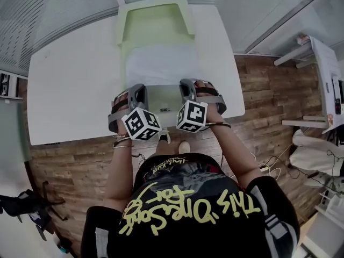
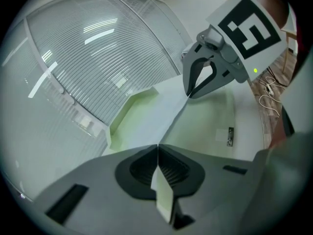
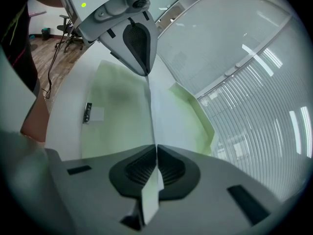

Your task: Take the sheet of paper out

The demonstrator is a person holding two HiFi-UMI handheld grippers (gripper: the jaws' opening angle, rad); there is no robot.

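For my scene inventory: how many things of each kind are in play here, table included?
grippers: 2 (left gripper, right gripper)
sheet of paper: 1
green folder: 1
white table: 1
Total: 5

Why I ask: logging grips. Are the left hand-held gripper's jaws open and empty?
No: the left hand-held gripper has its jaws closed on the near edge of the sheet of paper.

White table (image 1: 75,90) on wood-plank floor (image 1: 269,90); slatted blinds (image 1: 54,9) behind; possibly chair (image 1: 21,206) lower left.
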